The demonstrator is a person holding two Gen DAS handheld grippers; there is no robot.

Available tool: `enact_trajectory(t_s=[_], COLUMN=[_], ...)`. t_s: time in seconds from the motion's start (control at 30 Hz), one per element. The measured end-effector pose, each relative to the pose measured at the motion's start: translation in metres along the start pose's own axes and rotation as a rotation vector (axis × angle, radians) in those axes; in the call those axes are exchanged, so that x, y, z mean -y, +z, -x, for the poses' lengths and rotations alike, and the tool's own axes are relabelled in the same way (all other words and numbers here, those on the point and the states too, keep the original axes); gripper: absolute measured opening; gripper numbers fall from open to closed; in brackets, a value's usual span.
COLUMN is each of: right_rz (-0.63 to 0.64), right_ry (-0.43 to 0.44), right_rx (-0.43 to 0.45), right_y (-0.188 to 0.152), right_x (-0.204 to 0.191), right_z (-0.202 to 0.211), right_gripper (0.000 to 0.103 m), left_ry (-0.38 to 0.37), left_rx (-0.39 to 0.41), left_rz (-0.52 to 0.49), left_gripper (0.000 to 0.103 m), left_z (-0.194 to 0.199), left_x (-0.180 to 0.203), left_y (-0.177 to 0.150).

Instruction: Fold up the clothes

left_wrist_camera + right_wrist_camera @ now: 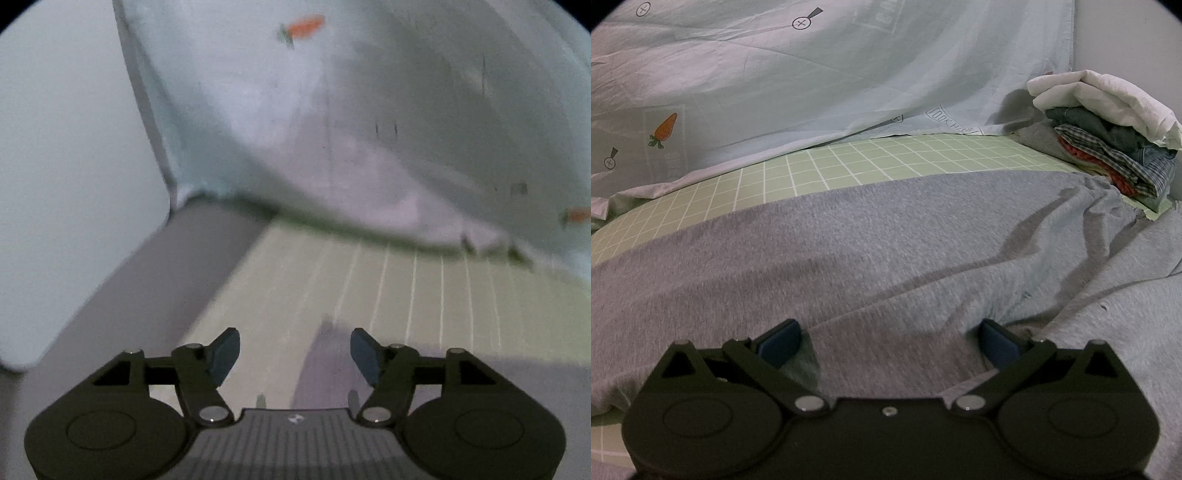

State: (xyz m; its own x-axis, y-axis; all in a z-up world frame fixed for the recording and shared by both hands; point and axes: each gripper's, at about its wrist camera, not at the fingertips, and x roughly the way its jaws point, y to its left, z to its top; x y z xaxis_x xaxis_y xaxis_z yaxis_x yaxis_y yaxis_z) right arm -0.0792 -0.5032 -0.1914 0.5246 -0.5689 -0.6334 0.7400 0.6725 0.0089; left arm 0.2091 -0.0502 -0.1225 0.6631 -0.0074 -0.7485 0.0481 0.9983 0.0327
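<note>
Right wrist view: right gripper (888,341) sitting at bottom centre, fingers (781,343) spread wide apart with a raised fold of the grey garment (871,243) bunching up between them, blue pads on either side of the fold and not pinching it shut. Grey garment is lying spread across the middle and lower frame, wrinkled toward the right, covering most of the green checked sheet (886,155), which is showing as a band across the middle. Pale blue printed cloth (812,81) with carrot and label prints is hanging across the upper frame, its lower edge meeting the checked sheet. Stack of folded clothes (1108,125) is sitting at upper right on the sheet, white piece on top, dark blue, plaid and red pieces under it, just beside the garment's far right edge. Left wrist view, blurred: left gripper (295,356) at bottom centre, fingers (223,354) standing open and holding nothing, hovering over the checked sheet (369,288). Same pale blue cloth (332,110) is filling the upper frame, orange carrot print near the top. Plain pale wall (66,166) is taking up the left side. Grey garment is not clearly visible in this view.
</note>
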Motion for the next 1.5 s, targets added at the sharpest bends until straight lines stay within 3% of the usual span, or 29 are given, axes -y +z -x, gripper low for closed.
enact_trajectory(t_s=[0.1,0.2,0.3,0.47,0.6,0.67,0.8,0.93,1.13,1.27,1.5], right_rz=[0.001,0.001,0.001,0.000,-0.002,0.007,-0.007,-0.218,-0.538,-0.736,-0.958], right_ry=[0.002,0.002,0.002,0.008,0.018,0.054,0.146,0.236,0.339,0.350,0.300], right_rx=[0.003,0.003,0.003,0.002,-0.002,-0.028,-0.088,-0.108,-0.136,-0.149,-0.119], right_y=[0.000,0.000,0.000,0.000,0.001,0.005,0.012,0.006,-0.020,-0.041,-0.070], right_x=[0.000,0.000,0.000,0.001,0.003,0.007,0.023,0.065,0.142,0.199,0.279], right_z=[0.000,0.000,0.000,0.000,0.000,0.001,0.007,0.029,0.067,0.089,0.102], right_gripper=[0.103,0.103,0.103,0.103,0.103,0.103,0.103,0.103,0.103,0.103,0.103], left_ry=[-0.036,-0.022,0.023,0.113,0.040,-0.006,-0.098,-0.189,-0.328,-0.380,-0.435], left_rx=[-0.105,-0.166,-0.167,-0.158,-0.112,-0.087,-0.038,0.012,-0.059,-0.108,-0.182], left_rz=[0.019,-0.002,-0.010,0.030,0.047,0.055,0.072,0.088,0.138,0.091,0.099], left_gripper=[0.068,0.067,0.071,0.070,0.075,0.094,0.098,0.098,0.098,0.098,0.098], left_z=[-0.003,-0.004,-0.011,-0.010,0.025,0.044,0.083,0.121,0.150,0.167,0.181], left_x=[-0.001,0.000,-0.005,-0.020,-0.017,-0.015,-0.010,-0.006,0.012,0.033,0.068], left_y=[-0.031,-0.055,-0.066,-0.050,-0.060,-0.066,-0.078,-0.090,-0.141,-0.166,-0.196])
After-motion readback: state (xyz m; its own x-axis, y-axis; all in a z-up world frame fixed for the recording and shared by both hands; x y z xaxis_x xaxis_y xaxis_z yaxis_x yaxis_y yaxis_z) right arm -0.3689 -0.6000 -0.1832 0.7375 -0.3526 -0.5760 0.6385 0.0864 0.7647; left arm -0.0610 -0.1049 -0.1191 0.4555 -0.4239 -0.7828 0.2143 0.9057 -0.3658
